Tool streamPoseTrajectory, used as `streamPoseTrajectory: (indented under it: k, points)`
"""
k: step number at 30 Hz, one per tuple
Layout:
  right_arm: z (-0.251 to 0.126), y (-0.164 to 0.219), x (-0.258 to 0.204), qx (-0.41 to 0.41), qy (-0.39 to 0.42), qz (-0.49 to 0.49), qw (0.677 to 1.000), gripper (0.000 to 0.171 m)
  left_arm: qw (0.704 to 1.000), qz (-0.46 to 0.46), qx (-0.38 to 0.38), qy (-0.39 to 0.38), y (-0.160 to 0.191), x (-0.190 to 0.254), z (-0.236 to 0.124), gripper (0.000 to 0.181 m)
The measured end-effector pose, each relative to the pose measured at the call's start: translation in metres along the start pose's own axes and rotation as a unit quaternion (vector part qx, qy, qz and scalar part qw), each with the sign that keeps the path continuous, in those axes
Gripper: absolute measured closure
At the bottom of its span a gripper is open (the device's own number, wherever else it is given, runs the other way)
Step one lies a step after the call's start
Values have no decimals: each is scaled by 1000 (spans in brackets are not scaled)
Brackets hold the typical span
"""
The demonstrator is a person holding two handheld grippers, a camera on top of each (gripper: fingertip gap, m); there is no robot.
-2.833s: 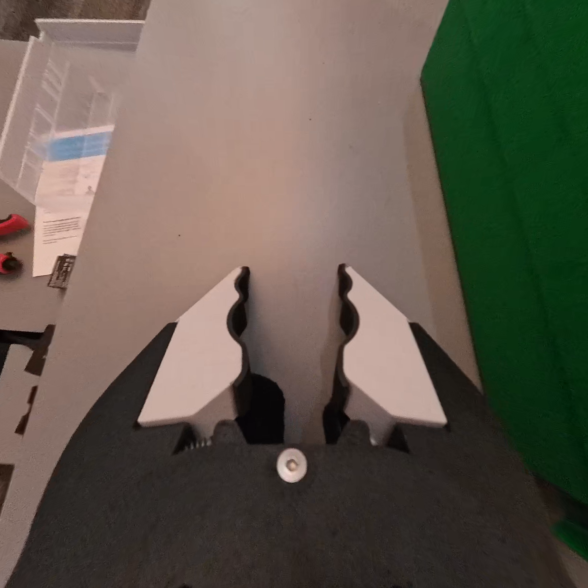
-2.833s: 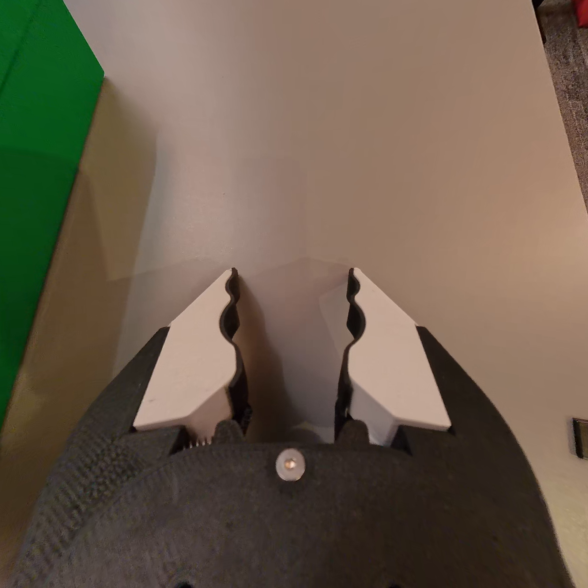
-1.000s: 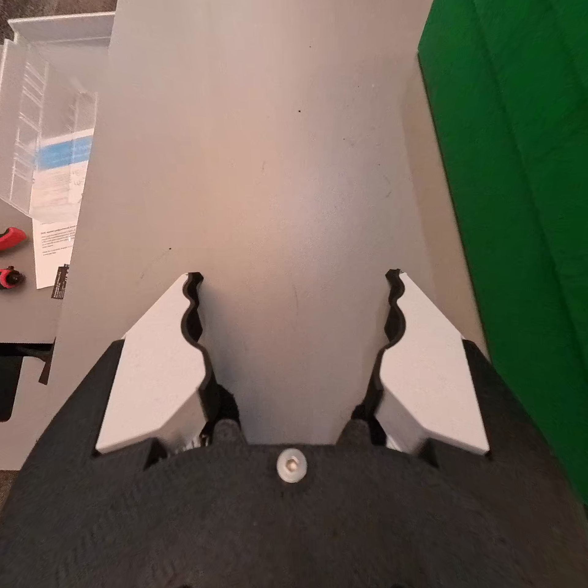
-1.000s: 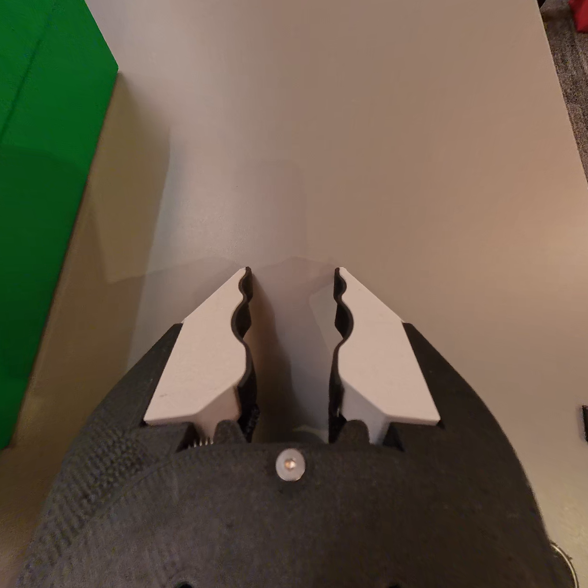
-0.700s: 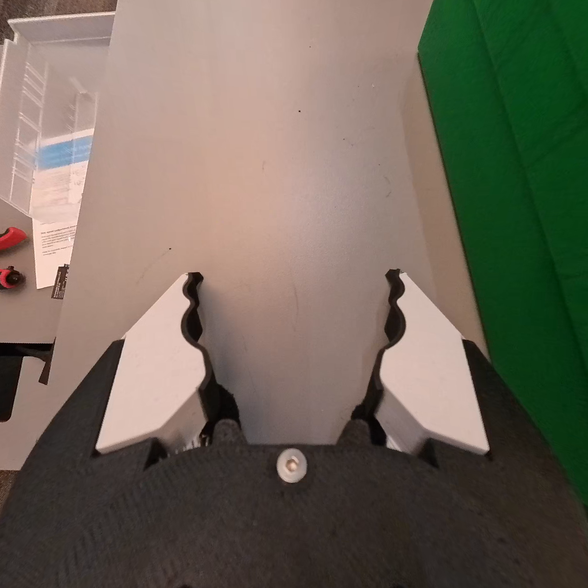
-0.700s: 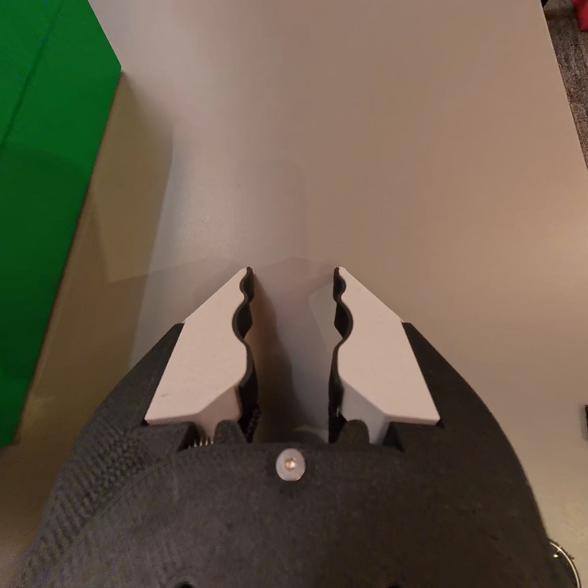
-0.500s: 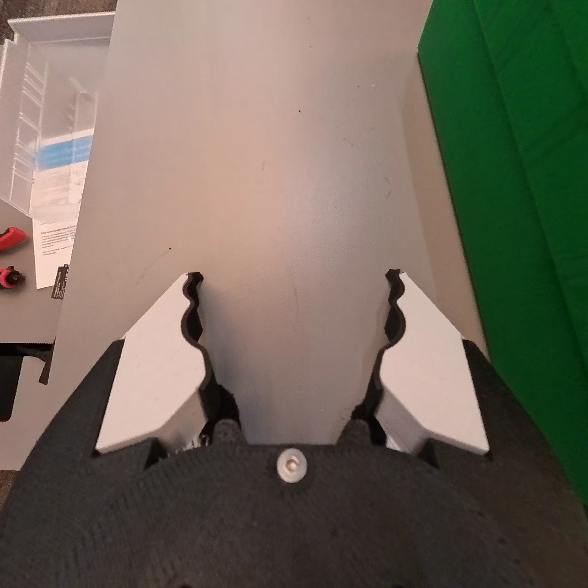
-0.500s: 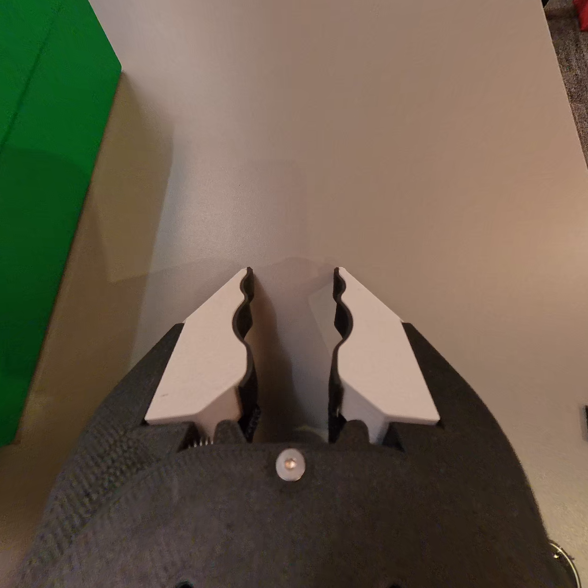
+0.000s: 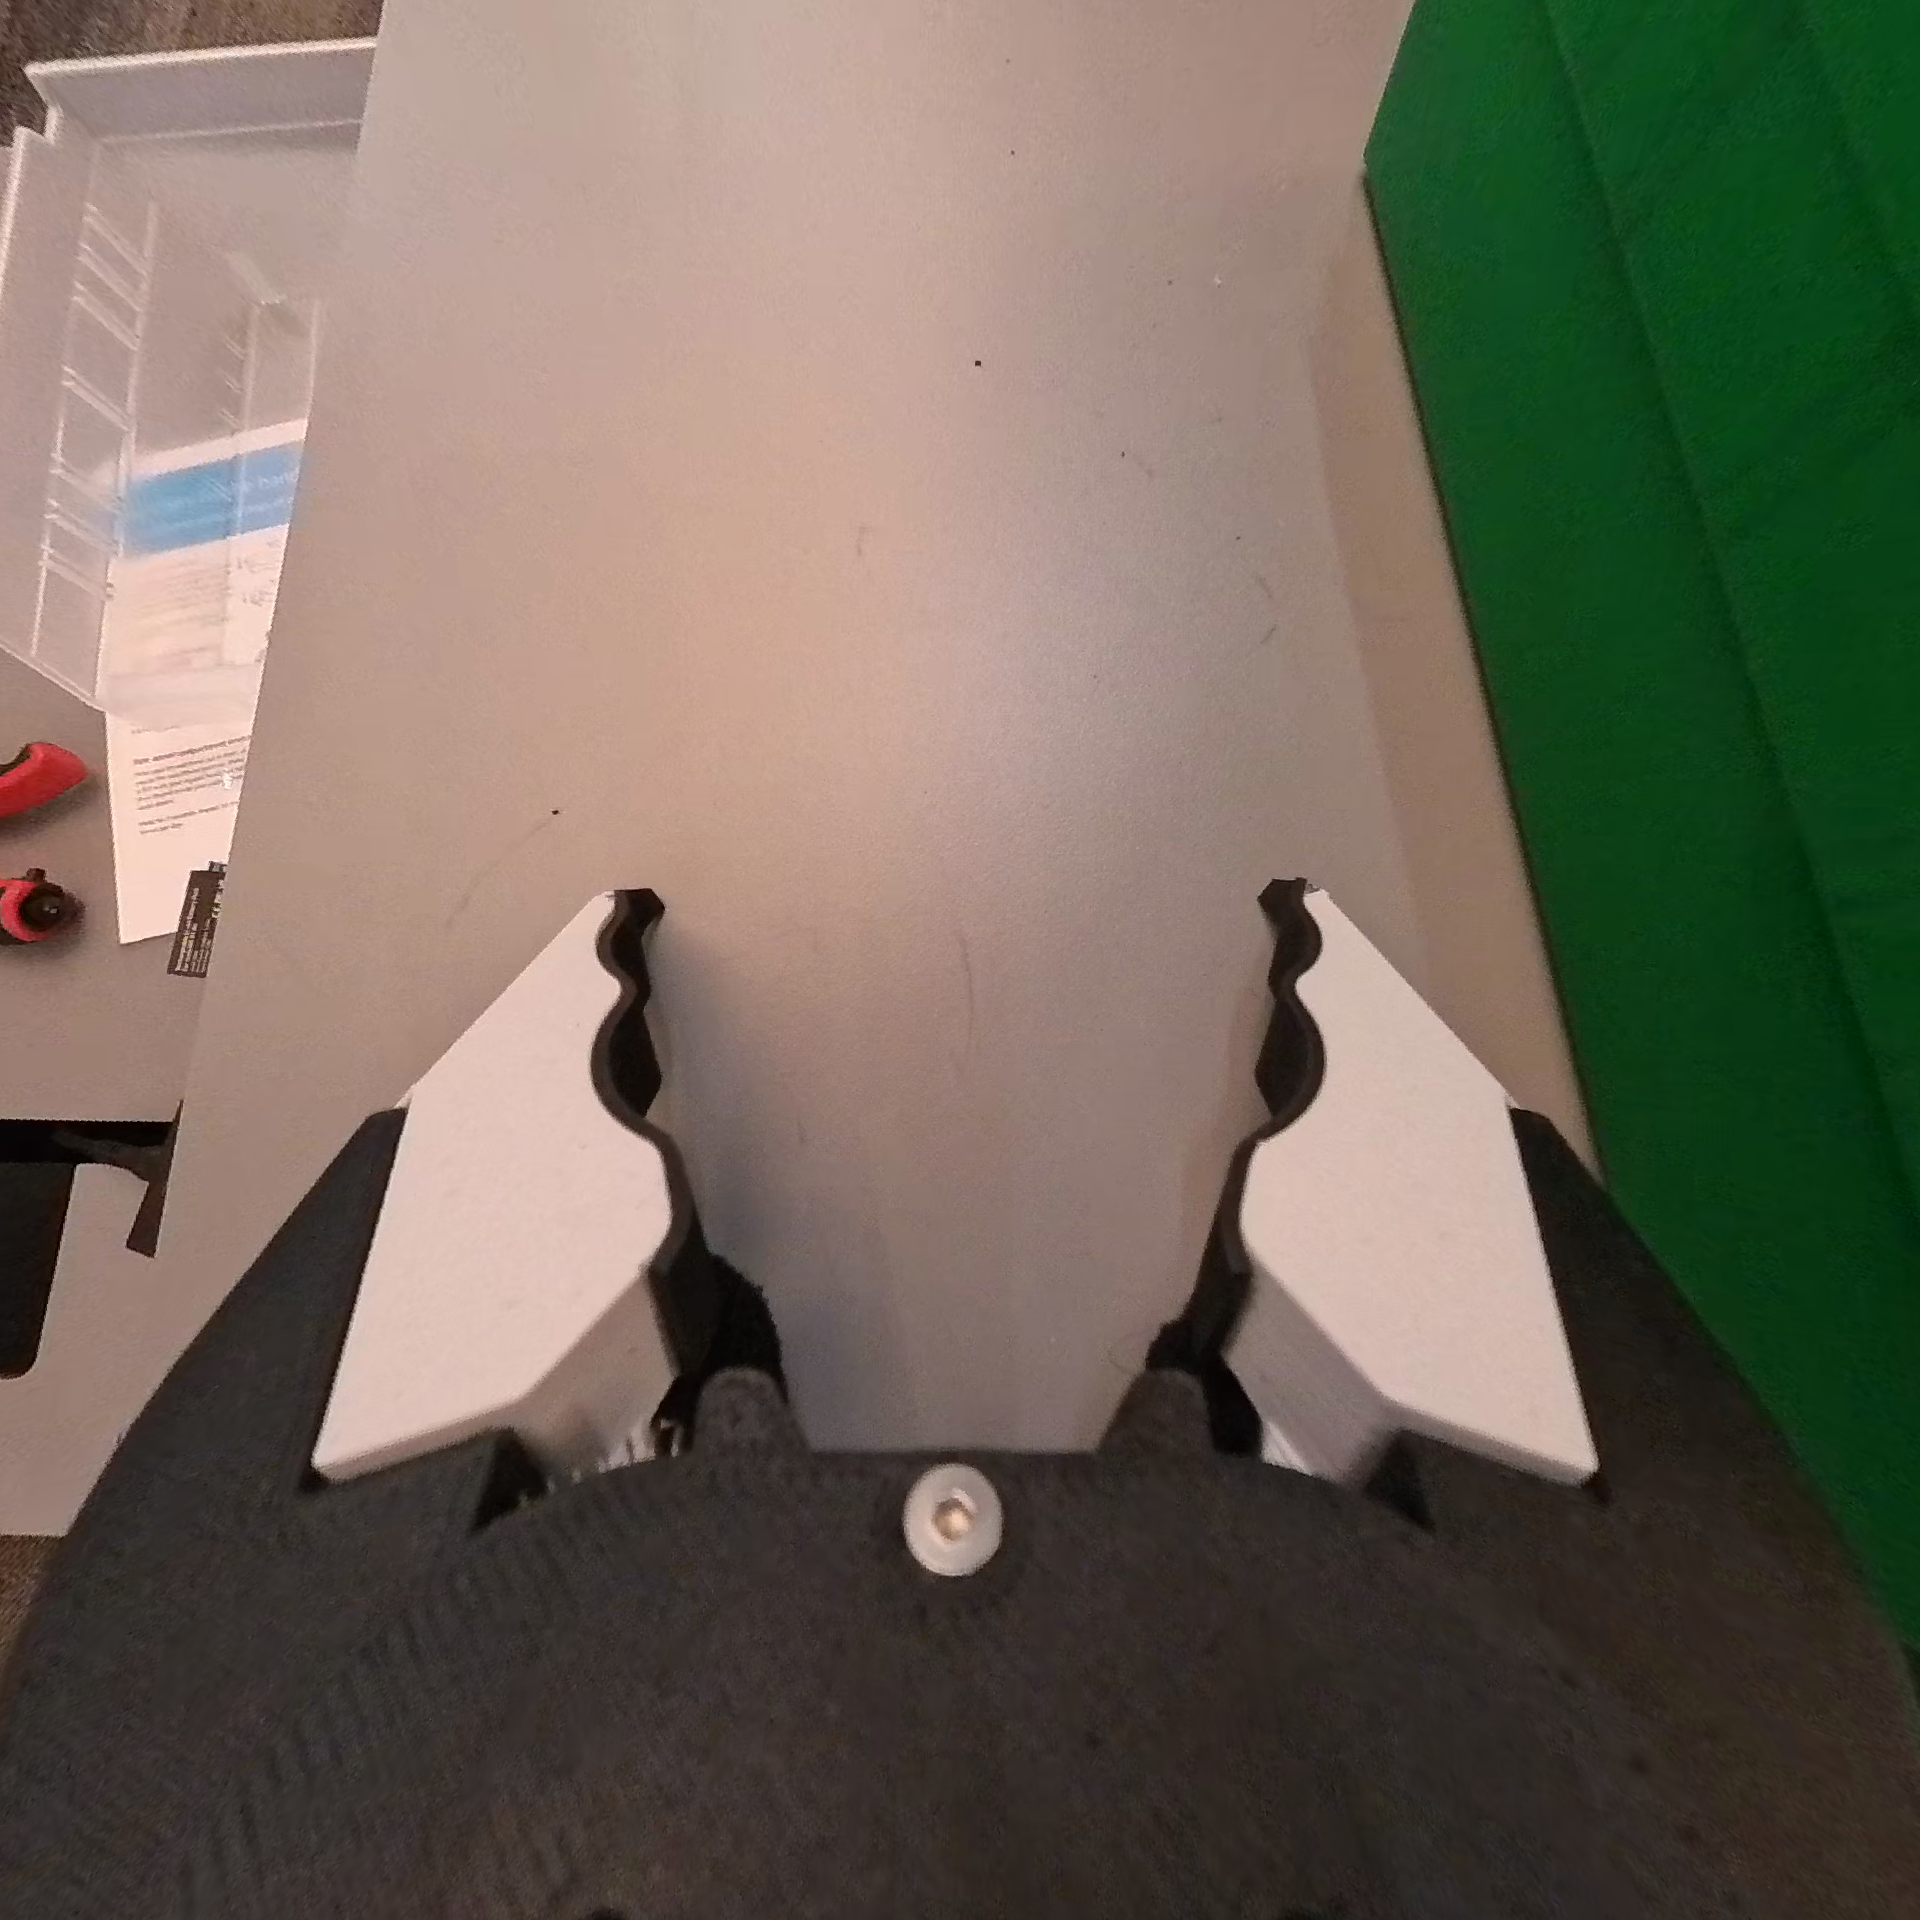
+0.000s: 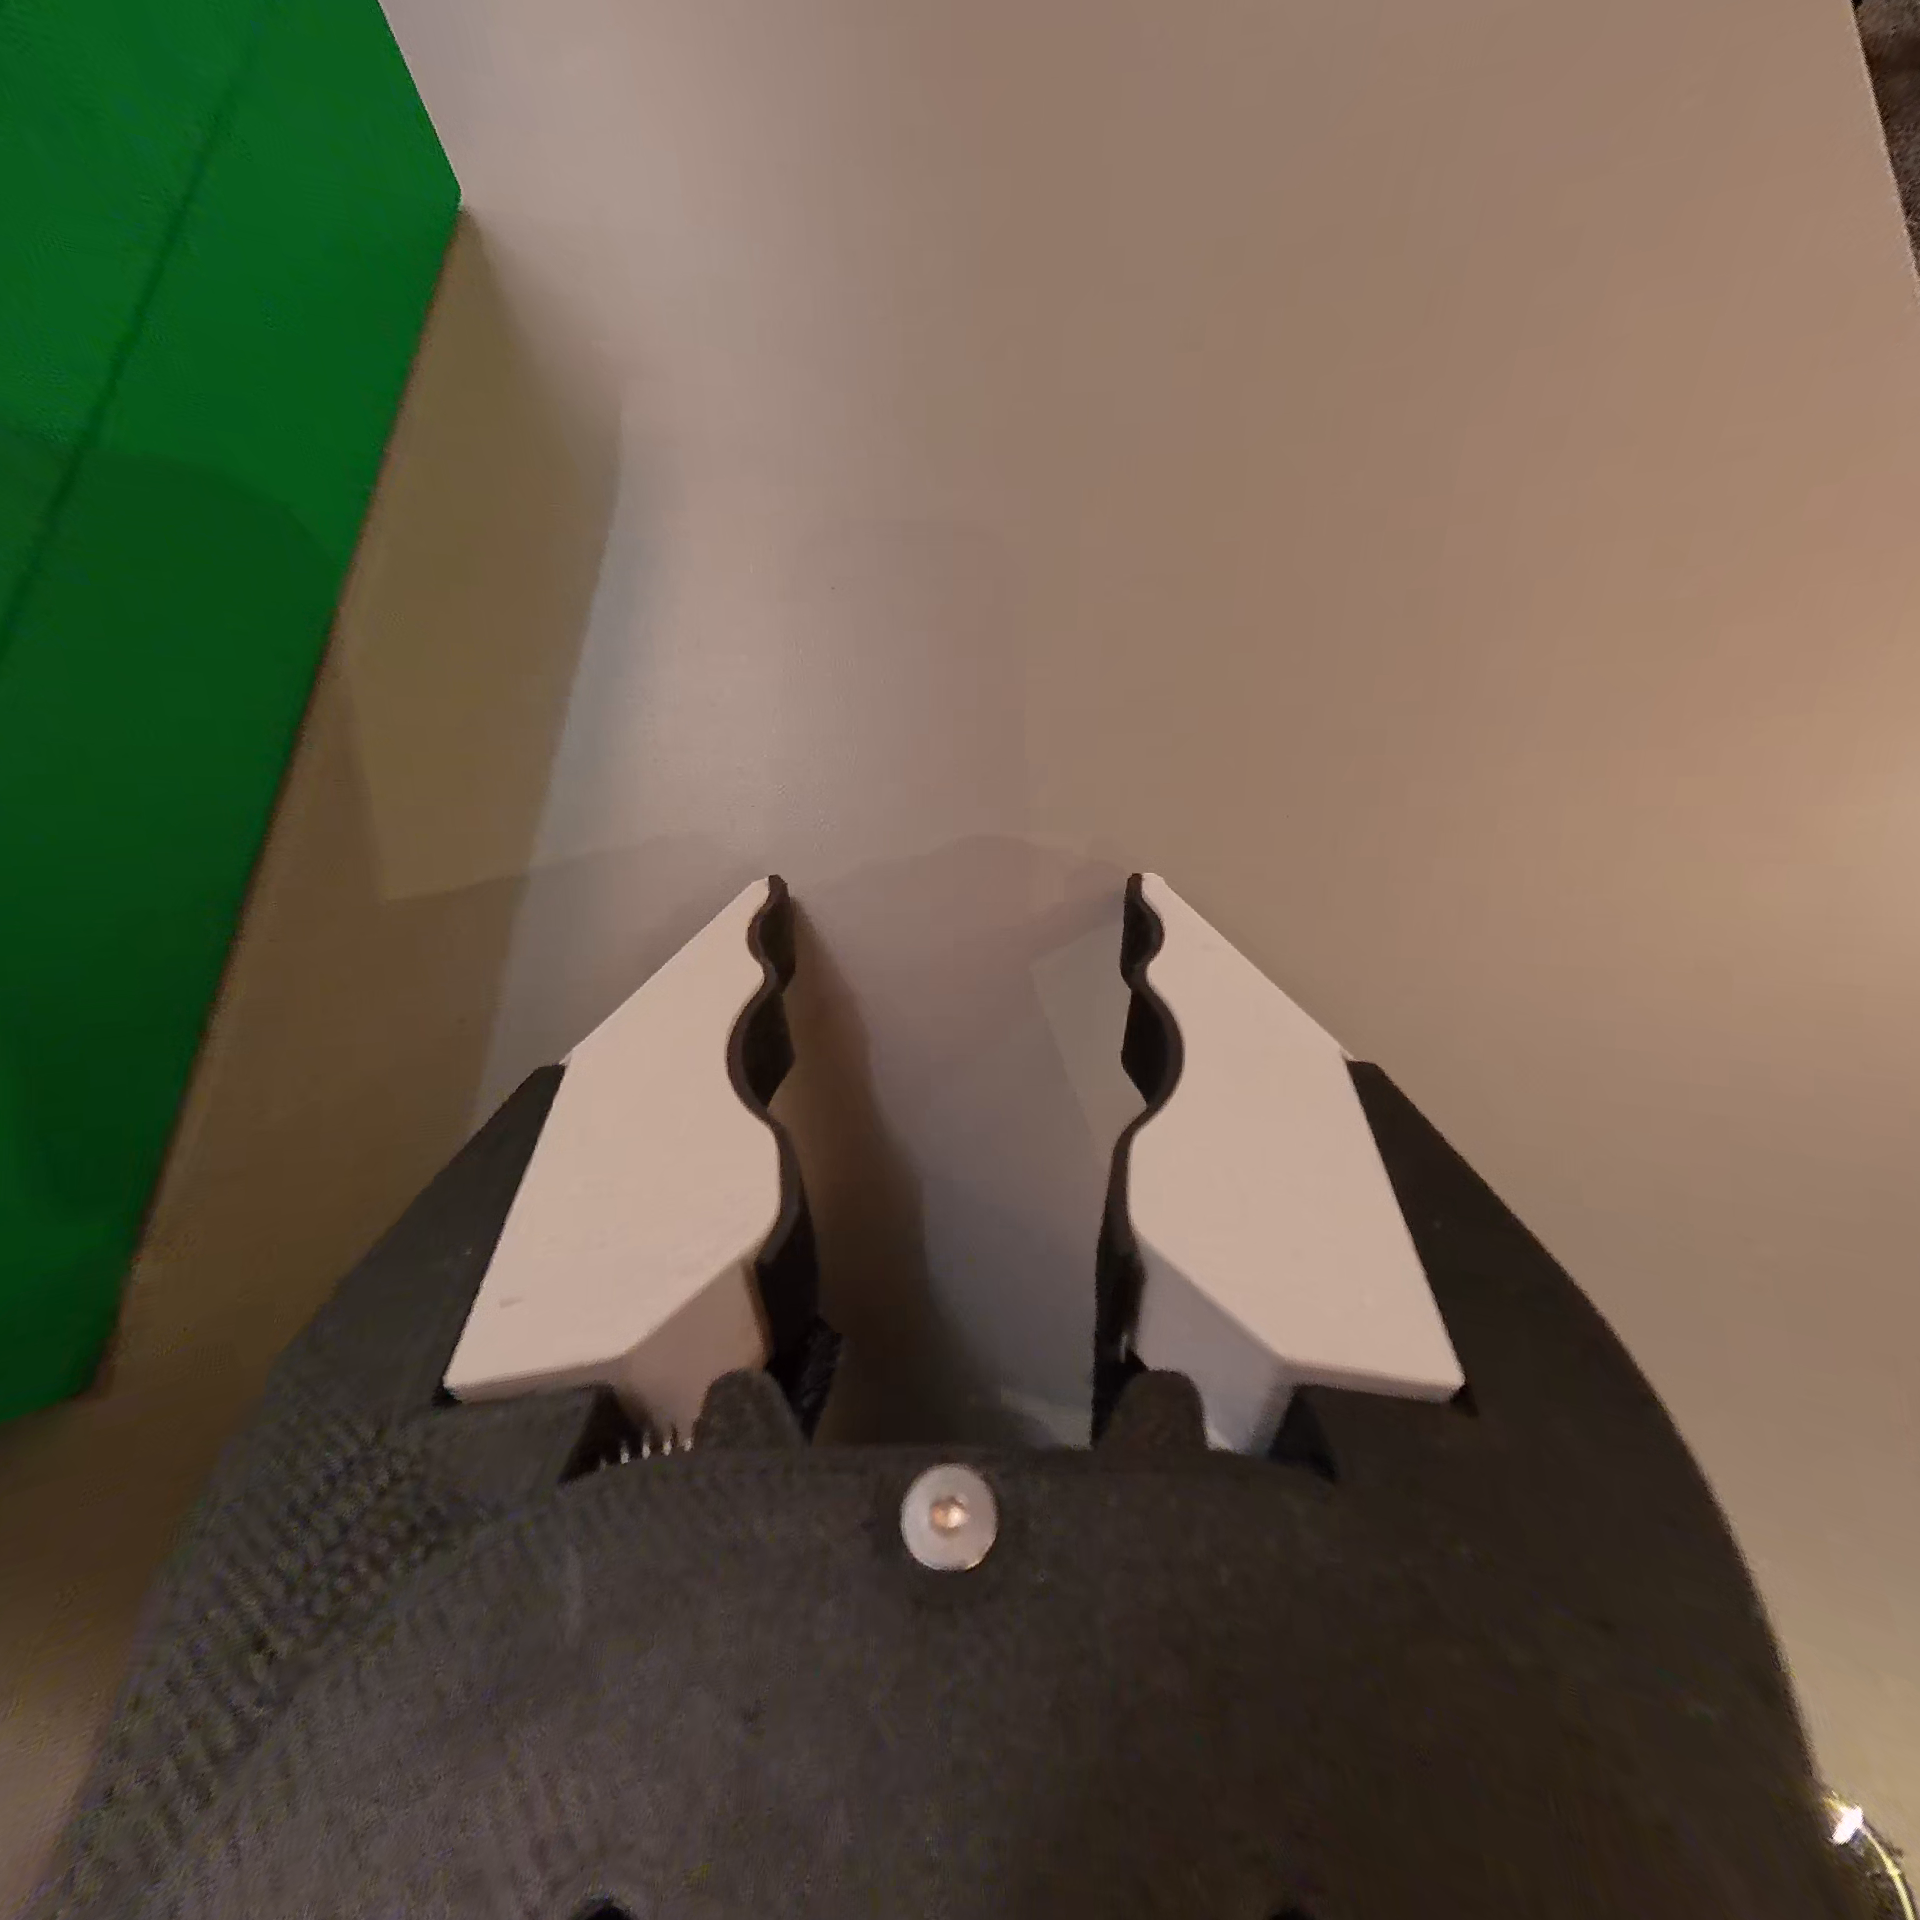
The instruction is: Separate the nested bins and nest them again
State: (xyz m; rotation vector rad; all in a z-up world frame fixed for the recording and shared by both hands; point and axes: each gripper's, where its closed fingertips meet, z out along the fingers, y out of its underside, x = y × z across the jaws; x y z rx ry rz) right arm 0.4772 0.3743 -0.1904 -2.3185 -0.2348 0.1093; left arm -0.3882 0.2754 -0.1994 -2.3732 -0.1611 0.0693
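On the pale grey counter (image 9: 935, 520), seen along the left gripper (image 9: 961, 899), the two white fingers (image 9: 520, 1195) with black wavy inner pads stand wide apart with nothing between them. Right of the gripper, a bright green bin (image 9: 1714, 727) fills the edge of the left wrist view; its smooth, opaque wall rises from the counter, and a straight crease or seam runs down its face. Whether this is one bin or two nested bins cannot be told, and its inside is out of sight.

Off the counter's left edge, on a lower dark surface, lies a clear plastic organiser (image 9: 125, 395) with ribbed dividers; its compartments hold nothing that can be made out. Partly under it lies a white printed sheet (image 9: 197, 748) with a blue band; the print is too small and blurred to read. Two red-and-black tool handles (image 9: 36, 831) lie just beside the sheet.

In the right wrist view, the right gripper (image 10: 956, 883) hangs over bare counter (image 10: 1351, 520), its fingers (image 10: 644, 1174) parted by a narrower gap, also holding nothing. The same green bin (image 10: 177, 623) stands at the left edge of this view, near but not touching the gripper. No brand or label shows on the bin.
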Motion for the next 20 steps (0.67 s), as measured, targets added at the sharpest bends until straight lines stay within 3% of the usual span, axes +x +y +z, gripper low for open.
streamPoseTrajectory:
  k: [6, 11, 15, 20]
  points:
    - [0, 0, 1, 0, 9, 1, 1000, 107, 1000, 0, 0, 0, 0, 0, 0, 64]
    - [-1, 5, 19, -9, 57, 45, 997, 69, 1000, 0, 0, 0, 0, 0, 0, 64]
    - [-2, 8, 14, -14, 31, 26, 999, 62, 1000, 0, 0, 0, 0, 0, 0, 64]
    - [1, 14, -5, -37, -13, -18, 999, 26, 1000, 0, 0, 0, 0, 0, 0, 64]
